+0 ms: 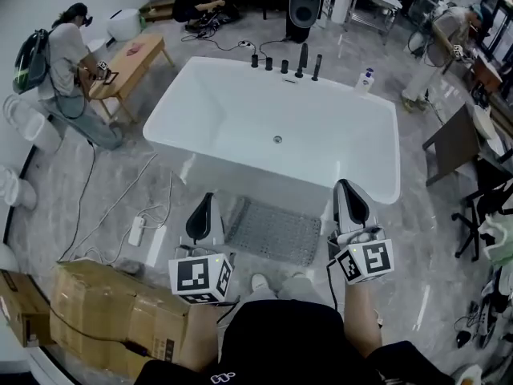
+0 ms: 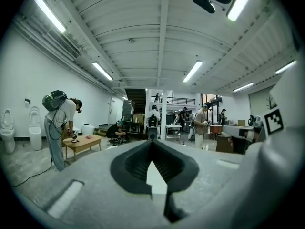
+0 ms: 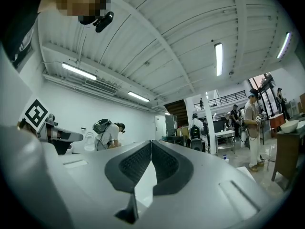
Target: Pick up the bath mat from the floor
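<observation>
Grey floor [image 1: 421, 243], bath mat [image 1: 276, 231], bathtub [image 1: 240, 175], cardboard boxes [image 1: 104, 303]

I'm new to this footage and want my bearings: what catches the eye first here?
A big white tub fills the middle of the head view. On the floor before it lies the grey mat, untouched, with the left gripper and right gripper showing either side of it, both shut and empty. Cardboard boxes sit at lower left.
</observation>
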`<state>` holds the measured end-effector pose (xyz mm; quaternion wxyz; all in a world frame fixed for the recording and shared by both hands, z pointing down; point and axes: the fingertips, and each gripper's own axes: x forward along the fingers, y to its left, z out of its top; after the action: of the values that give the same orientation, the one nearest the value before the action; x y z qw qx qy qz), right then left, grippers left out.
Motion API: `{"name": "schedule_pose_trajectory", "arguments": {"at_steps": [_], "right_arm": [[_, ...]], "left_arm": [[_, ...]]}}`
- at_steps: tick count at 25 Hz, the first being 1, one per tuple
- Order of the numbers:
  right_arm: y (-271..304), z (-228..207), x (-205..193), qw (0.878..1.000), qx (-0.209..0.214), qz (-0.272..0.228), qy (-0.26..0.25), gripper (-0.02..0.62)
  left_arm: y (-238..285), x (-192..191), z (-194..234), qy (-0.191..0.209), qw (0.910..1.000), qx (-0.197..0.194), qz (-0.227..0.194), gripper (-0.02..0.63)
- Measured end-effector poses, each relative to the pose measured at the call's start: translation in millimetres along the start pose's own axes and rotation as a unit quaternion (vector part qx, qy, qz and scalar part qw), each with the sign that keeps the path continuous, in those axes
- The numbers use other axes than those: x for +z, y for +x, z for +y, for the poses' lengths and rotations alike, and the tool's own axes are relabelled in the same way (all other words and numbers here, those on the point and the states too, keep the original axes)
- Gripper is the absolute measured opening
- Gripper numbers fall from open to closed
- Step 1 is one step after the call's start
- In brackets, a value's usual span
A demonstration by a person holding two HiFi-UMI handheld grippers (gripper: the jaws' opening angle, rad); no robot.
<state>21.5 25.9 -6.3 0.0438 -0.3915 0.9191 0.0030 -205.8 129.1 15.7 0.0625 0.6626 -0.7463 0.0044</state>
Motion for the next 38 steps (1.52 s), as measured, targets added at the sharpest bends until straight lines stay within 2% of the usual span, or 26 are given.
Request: {"name": "schedule_pose_trajectory", "arguments": {"at_steps": [8,13,16,19,25,33,38], "right_arm": [[-20.5,-36.4,10.0,1.000,-0.021,-0.016,-0.004,0.009],[-42.5,-75.9,9.7,0.999,-0.046,-0.016,0.004,0.009],[-51.6,-91.8,11.0,0.999,-0.047,-0.017,0.003,0.011],[-61.2,-107.1,3.5,0.999,-0.047,-0.012,0.011,0.014],[-79.8,-136.0,-14.9,0.998,-0.059,0.001,0.027,0.011],[-54.7,-130.0,-28.1,0.996,-0.083,0.005,0.043,0.011],[-20.5,-94.7,-28.3,0.995,-0.095,-0.002,0.038,0.011]], "left_arm": [[14.9,1.5,-35.4,0.009,0.9998,-0.020,0.003,0.003],[30.9,1.2,-77.1,0.015,0.9987,-0.049,0.006,0.003],[39.2,2.2,-100.0,0.008,0.9981,-0.061,0.002,0.003],[45.1,-4.9,-122.6,0.011,0.9970,-0.076,0.011,0.003],[54.5,-19.8,-147.8,0.024,0.9958,-0.080,0.037,0.003],[76.5,-23.1,-119.6,0.031,0.9936,-0.094,0.054,0.003],[91.1,-24.0,-74.4,0.026,0.9911,-0.116,0.059,0.003]]}}
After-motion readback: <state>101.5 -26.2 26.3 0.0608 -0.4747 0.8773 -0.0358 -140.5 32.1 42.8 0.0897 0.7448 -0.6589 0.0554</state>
